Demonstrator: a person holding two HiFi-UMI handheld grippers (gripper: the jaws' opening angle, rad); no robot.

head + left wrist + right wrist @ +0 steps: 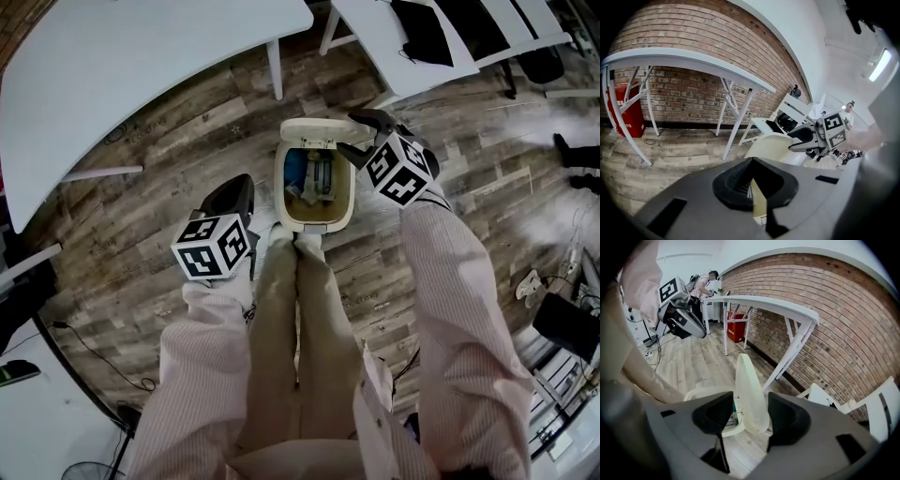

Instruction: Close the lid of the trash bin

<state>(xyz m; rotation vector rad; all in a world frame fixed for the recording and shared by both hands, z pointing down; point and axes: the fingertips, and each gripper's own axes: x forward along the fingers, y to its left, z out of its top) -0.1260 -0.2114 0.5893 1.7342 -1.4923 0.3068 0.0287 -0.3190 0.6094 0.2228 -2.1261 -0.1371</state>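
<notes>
Here the bin is seen open on the wood floor at the person's feet, its lid raised upright at the far rim. The right gripper is held at the lid's edge, jaws apart, with the lid framed between them. The left gripper is held beside the bin, jaws together and empty.

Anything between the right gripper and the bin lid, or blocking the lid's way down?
Nothing visible. The upright cream plastic lid shows directly between the right gripper's open jaws, and nothing overhangs the cream trash bin's rim.
</notes>
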